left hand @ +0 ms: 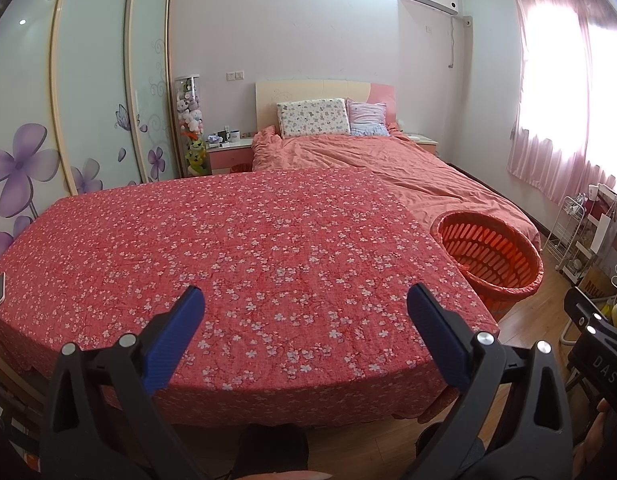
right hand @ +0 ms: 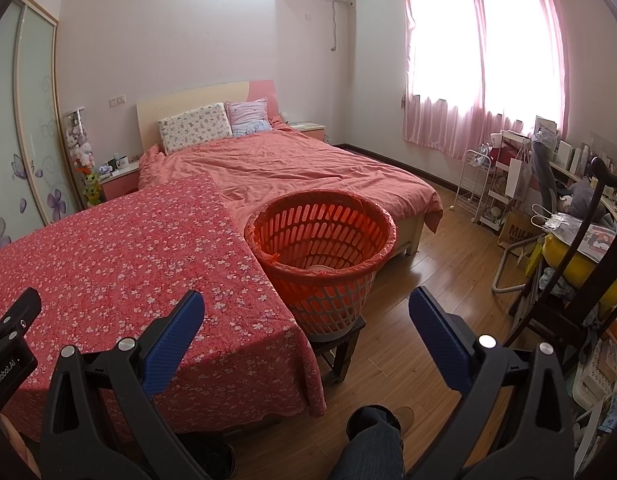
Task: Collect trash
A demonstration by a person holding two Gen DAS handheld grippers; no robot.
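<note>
My left gripper (left hand: 304, 300) has matt black plastic arms, blue textured pads (left hand: 436, 332) and shiny metal rivets. The floral tablecloth (left hand: 228, 248) is soft cotton-like cloth. The orange laundry basket (right hand: 322, 240) is slotted plastic. The floor (right hand: 420, 280) is glossy wood.

Left gripper (left hand: 304, 300) is held level, jaws spread wide, blue pads (left hand: 436, 336) well apart, nothing between them. Right gripper (right hand: 306, 304) is held the same way: jaws wide, blue pads (right hand: 174, 332) empty. The two are carried side by side, each seen at the edge of the other's view. A trouser leg (right hand: 368, 448) is seen below the right gripper.
</note>
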